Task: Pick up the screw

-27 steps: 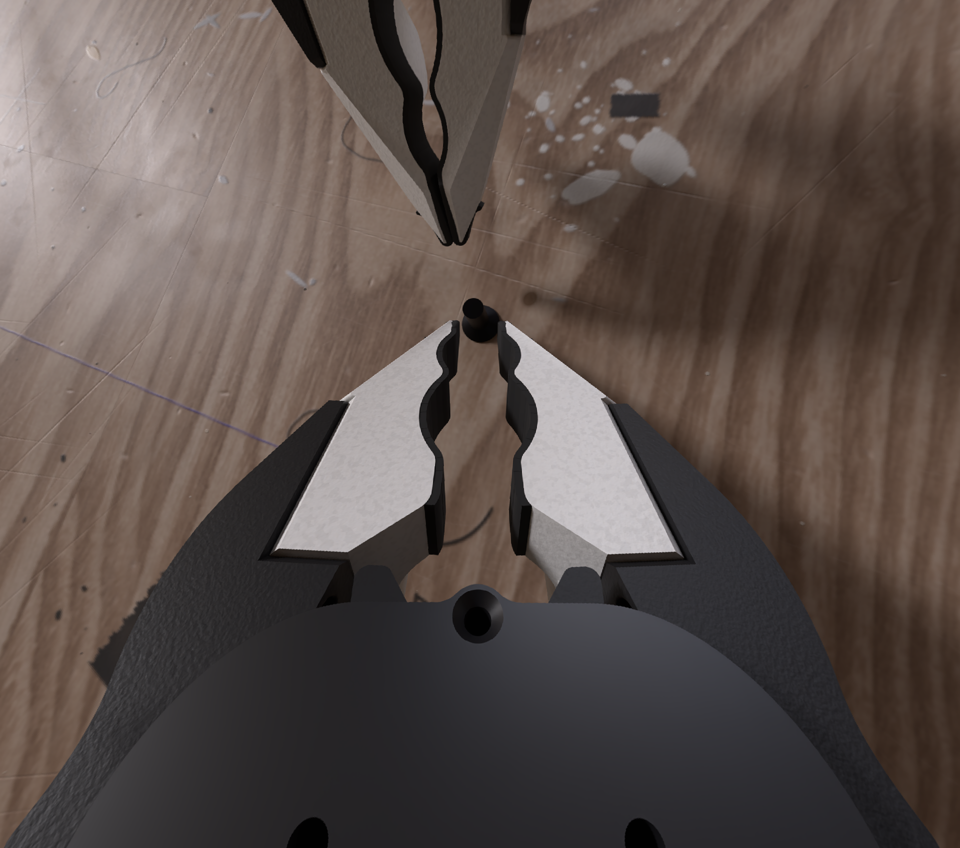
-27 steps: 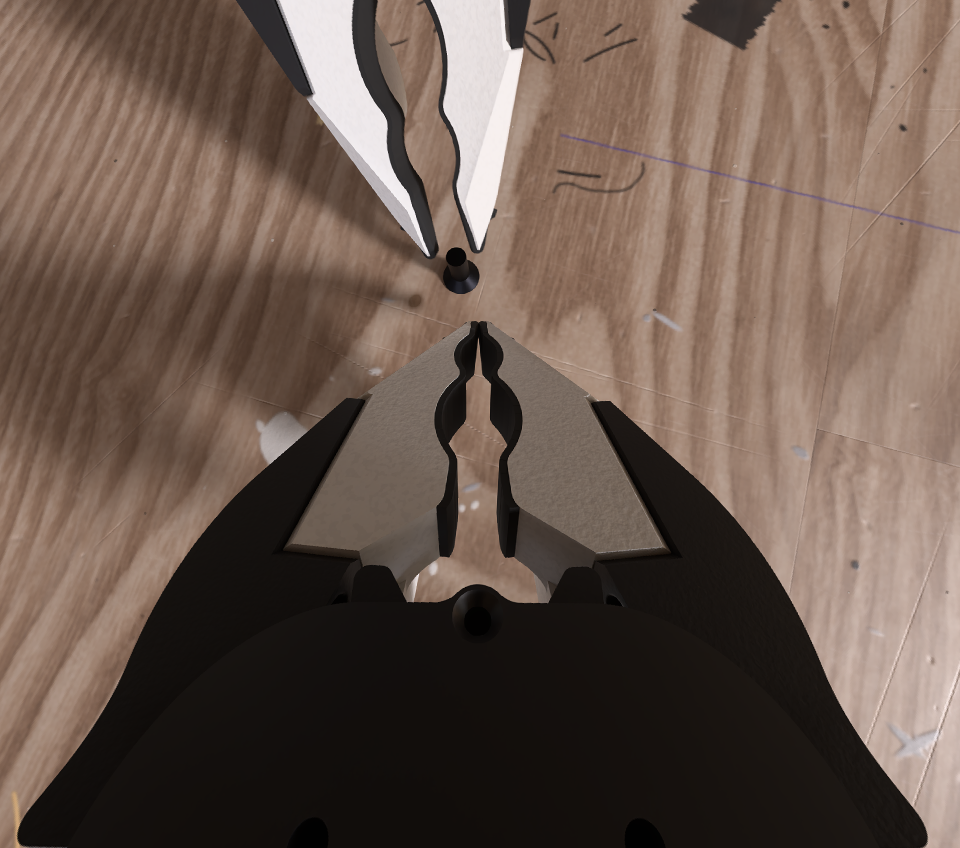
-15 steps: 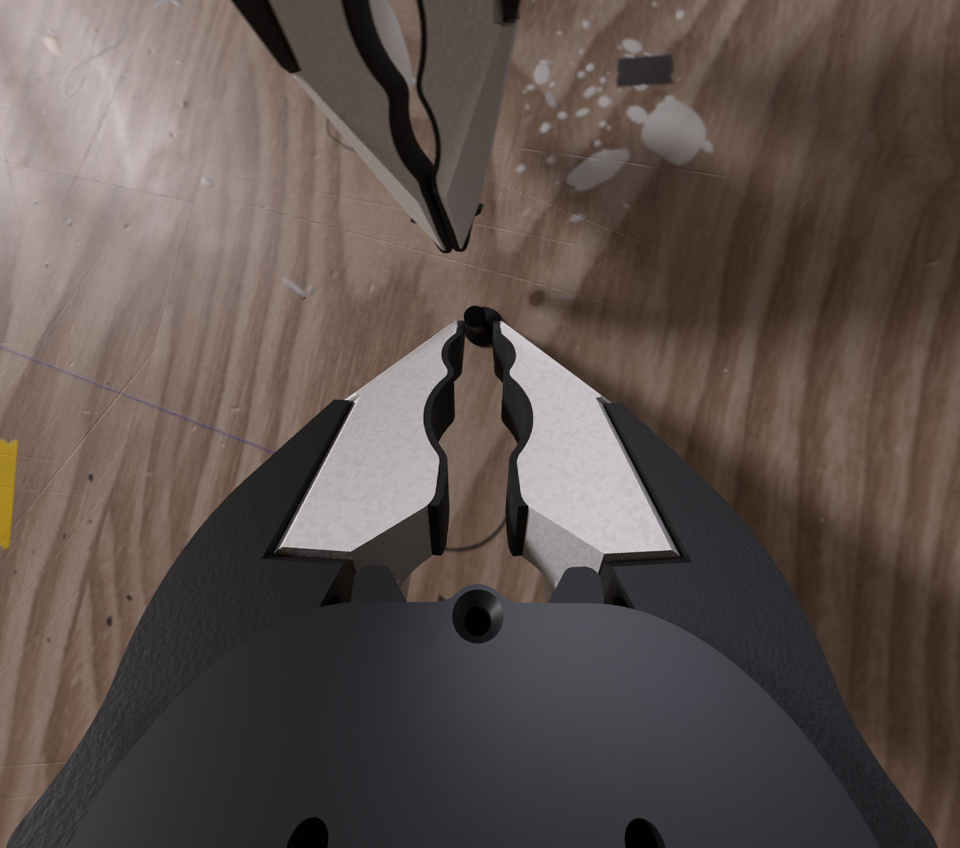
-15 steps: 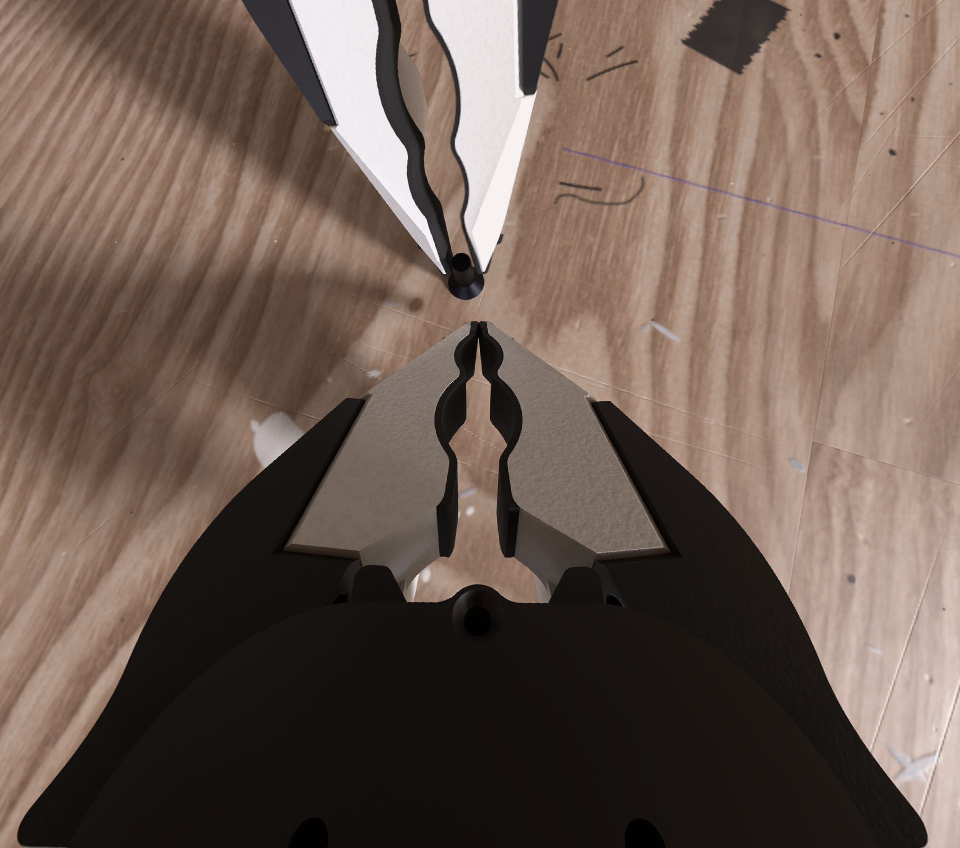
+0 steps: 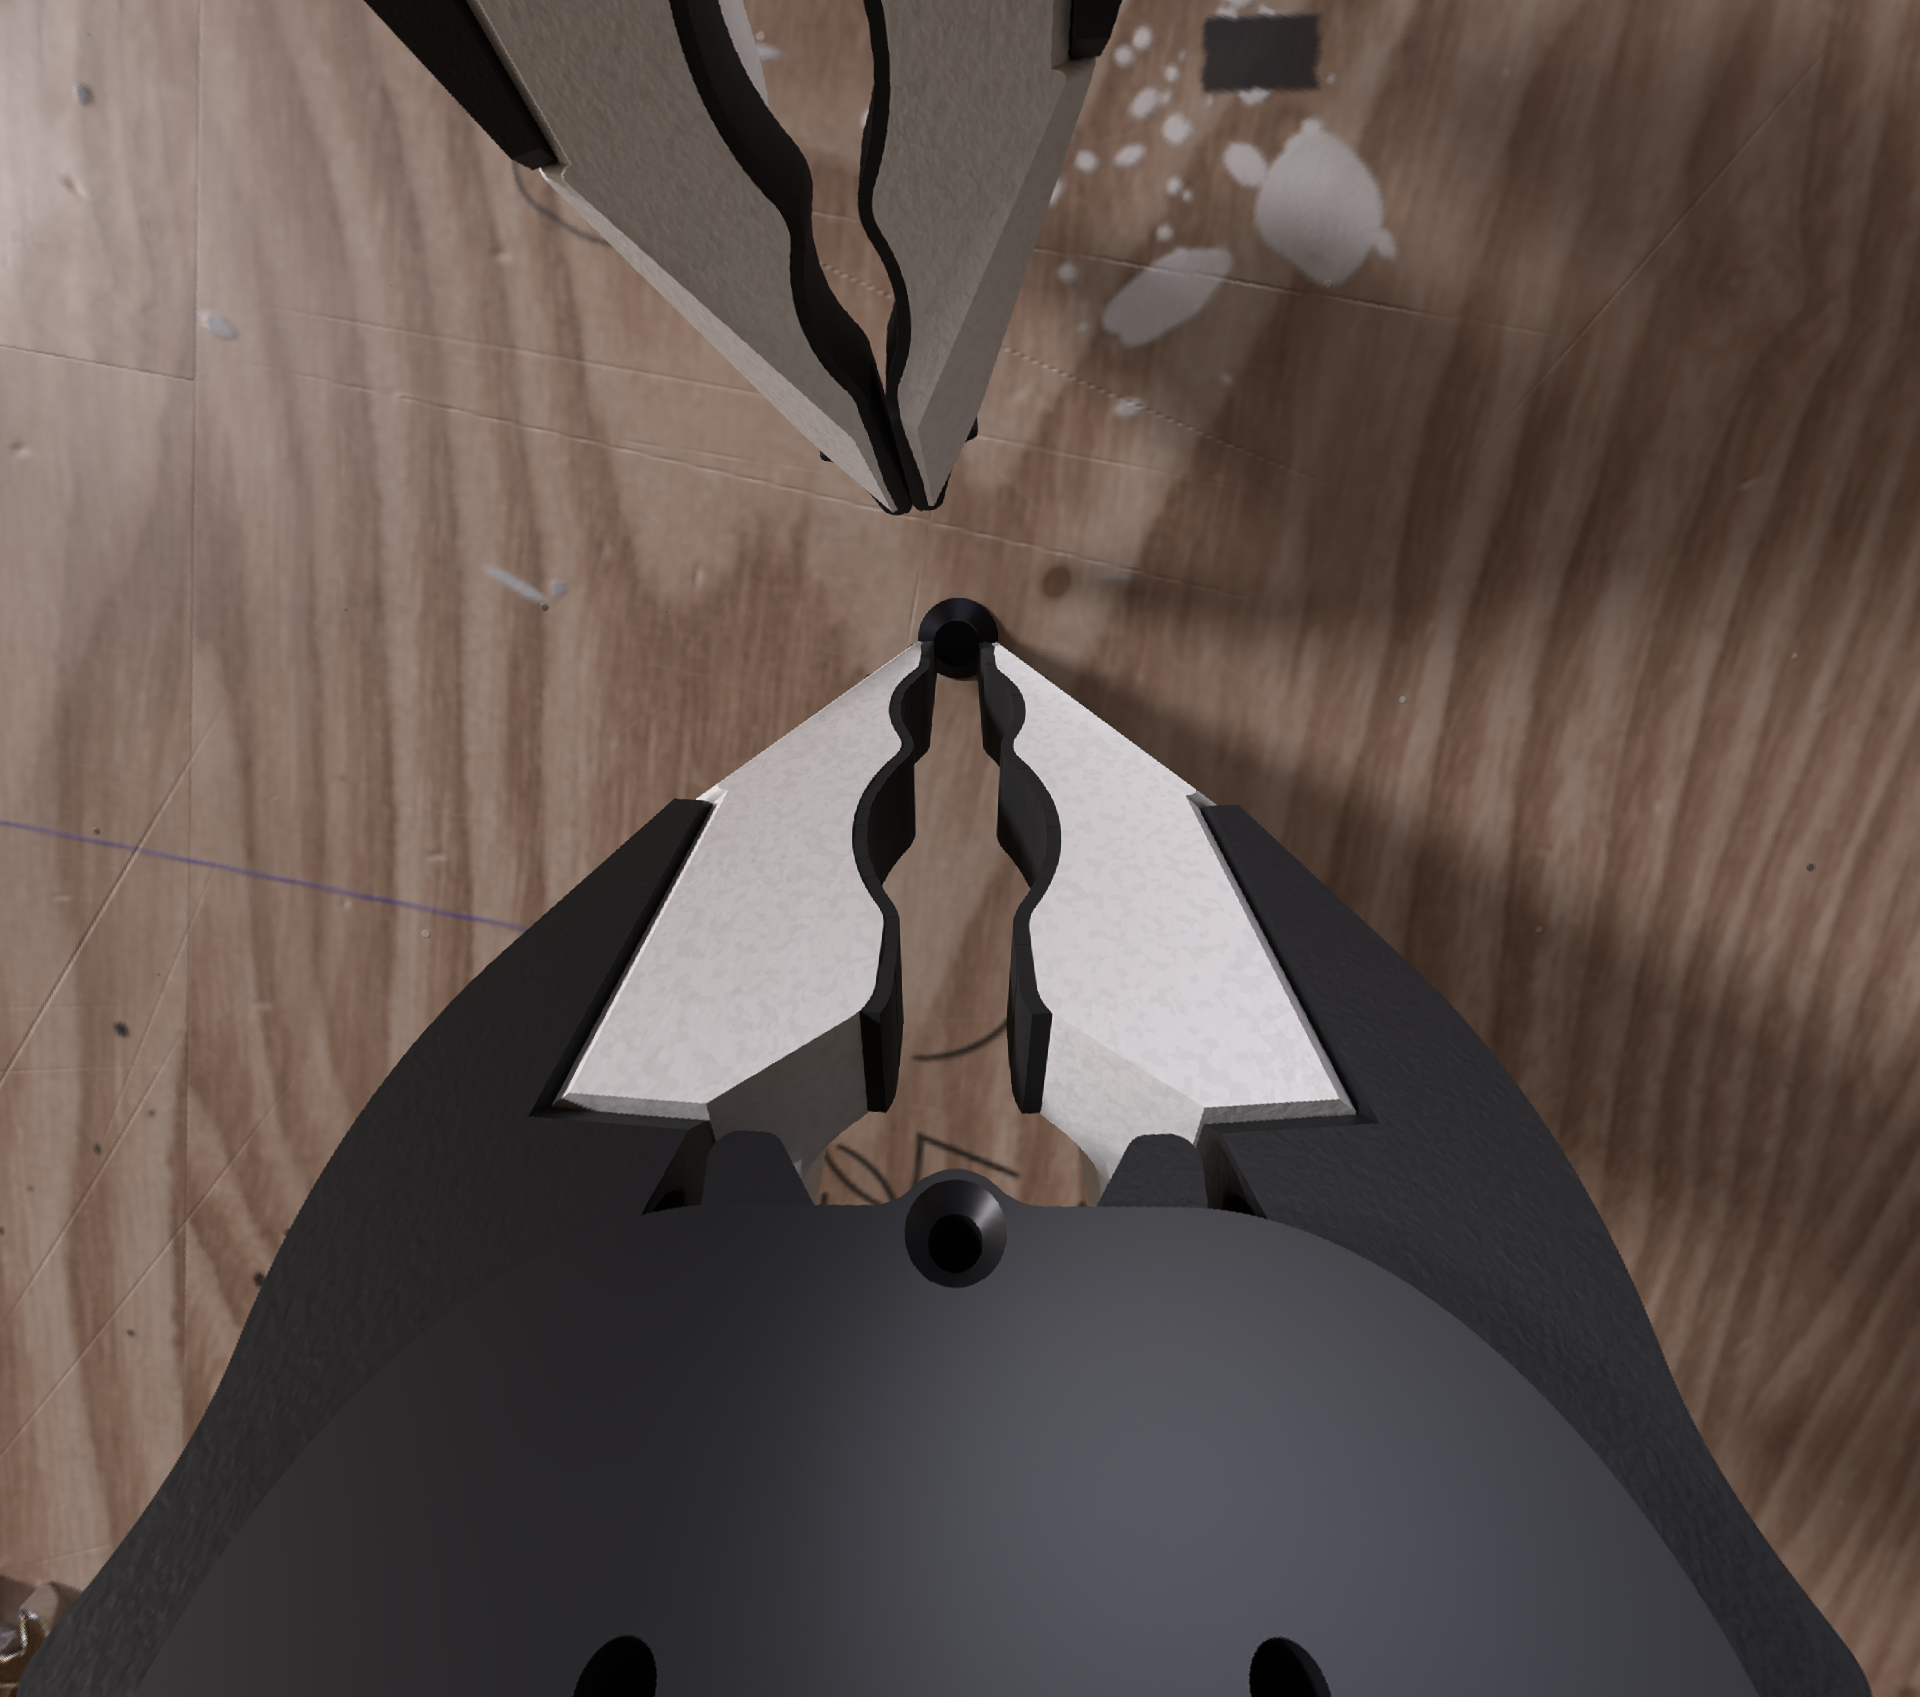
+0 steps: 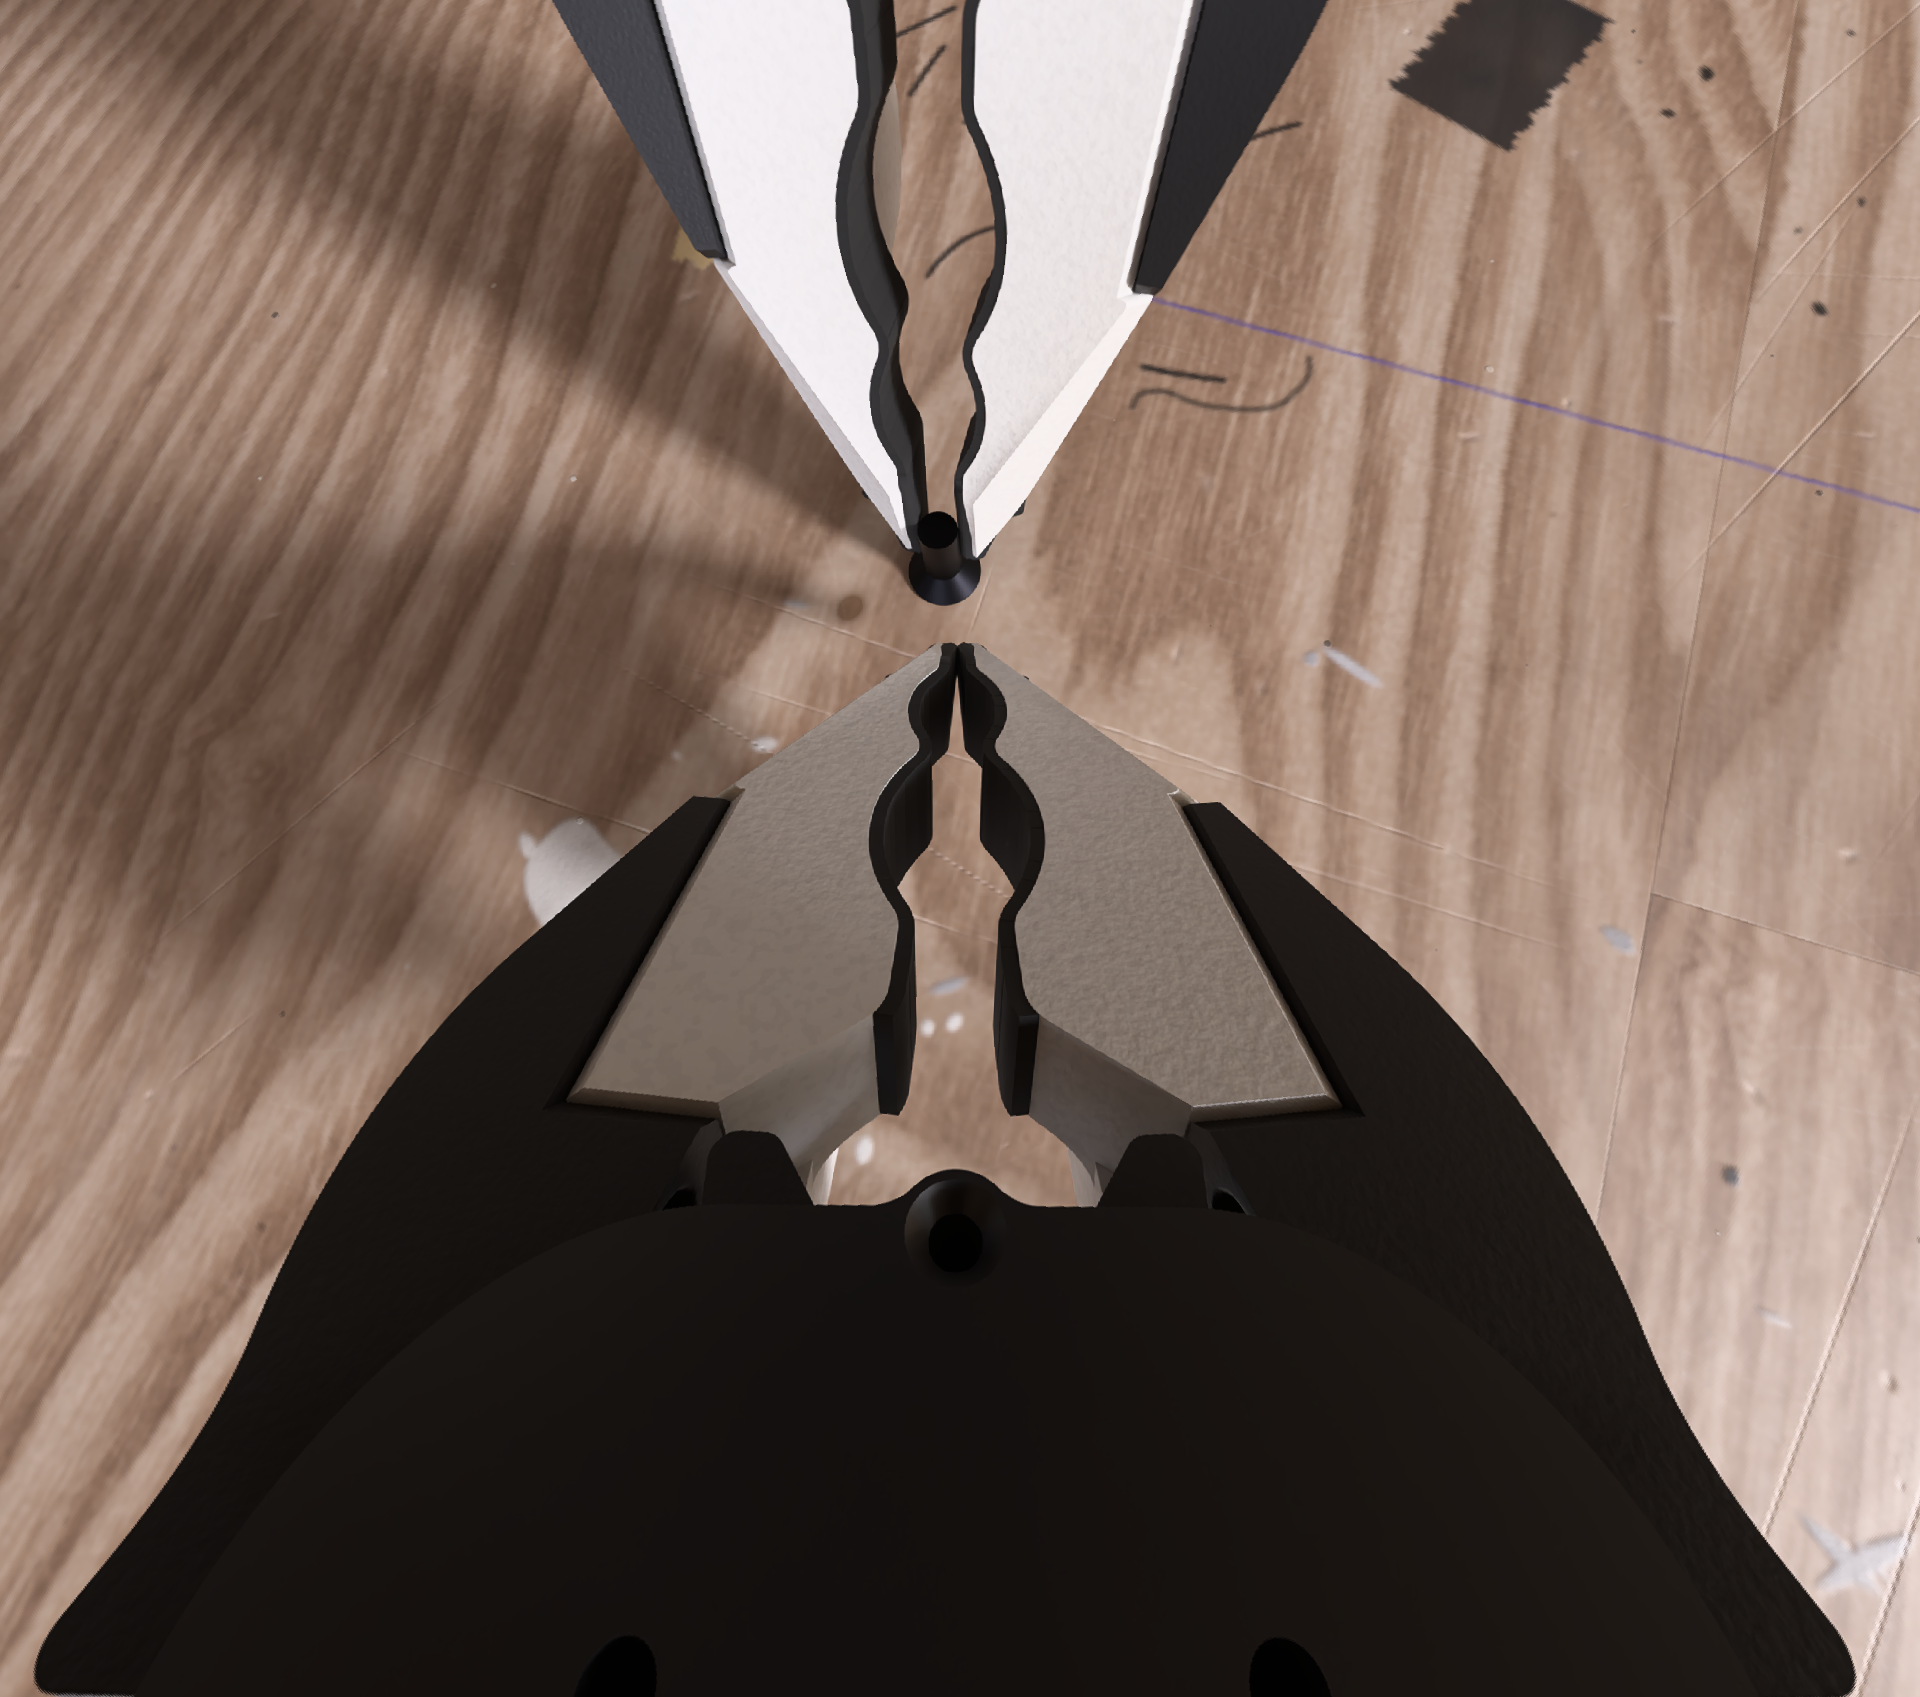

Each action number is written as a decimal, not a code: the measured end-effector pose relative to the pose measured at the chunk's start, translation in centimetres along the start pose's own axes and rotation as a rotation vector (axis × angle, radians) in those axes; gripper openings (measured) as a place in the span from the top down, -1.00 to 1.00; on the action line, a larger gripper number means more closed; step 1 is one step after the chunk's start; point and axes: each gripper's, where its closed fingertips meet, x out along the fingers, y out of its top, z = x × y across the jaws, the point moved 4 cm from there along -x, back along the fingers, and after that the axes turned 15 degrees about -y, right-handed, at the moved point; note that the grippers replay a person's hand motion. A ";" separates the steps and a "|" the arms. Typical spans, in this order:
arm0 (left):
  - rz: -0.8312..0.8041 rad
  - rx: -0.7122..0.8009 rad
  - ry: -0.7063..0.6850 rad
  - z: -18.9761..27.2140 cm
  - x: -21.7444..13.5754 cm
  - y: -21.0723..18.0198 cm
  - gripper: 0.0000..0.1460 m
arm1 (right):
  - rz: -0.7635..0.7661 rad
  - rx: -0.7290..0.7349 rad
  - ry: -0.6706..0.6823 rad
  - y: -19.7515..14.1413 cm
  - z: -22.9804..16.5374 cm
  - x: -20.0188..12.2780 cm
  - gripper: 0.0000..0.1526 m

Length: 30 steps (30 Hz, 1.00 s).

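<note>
A small black screw (image 5: 957, 624) stands on its flat head on the wooden table (image 5: 312, 608). My left gripper (image 5: 957, 660) has closed its two fingertips on the screw's shaft from either side. In the right wrist view the screw (image 6: 943, 582) shows pinched between the left gripper's (image 6: 940, 541) white fingers, its head at the table surface. My right gripper (image 6: 956, 655) is shut and empty, its tips just short of the screw. It points at the left gripper tip to tip, and also shows in the left wrist view (image 5: 907, 499).
White paint splashes (image 5: 1320, 203) and a black tape patch (image 5: 1260, 52) mark the wood beyond the right gripper. Another black patch (image 6: 1496, 58) and pen scribbles (image 6: 1226, 390) lie to the right in the right wrist view. All are flat marks.
My left gripper has moved forward onto the screw and its fingers have closed from open to gripping the shaft. The right gripper has stayed shut and near.
</note>
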 end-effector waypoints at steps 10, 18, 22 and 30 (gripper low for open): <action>0.120 0.013 0.051 -0.1 -0.7 -0.7 0.90 | 0.001 -0.014 -0.017 0.0 0.1 -0.1 1.00; 0.433 -0.041 0.088 0.7 -1.7 -1.5 0.90 | 0.020 0.013 -0.018 0.1 0.6 -0.5 1.00; 0.503 -0.034 0.083 0.7 -1.5 -1.0 0.90 | 0.015 0.000 -0.017 0.2 0.4 -0.3 1.00; 0.493 -0.008 0.100 0.7 -1.2 -0.6 0.90 | 0.030 0.009 -0.003 0.2 0.1 -0.1 1.00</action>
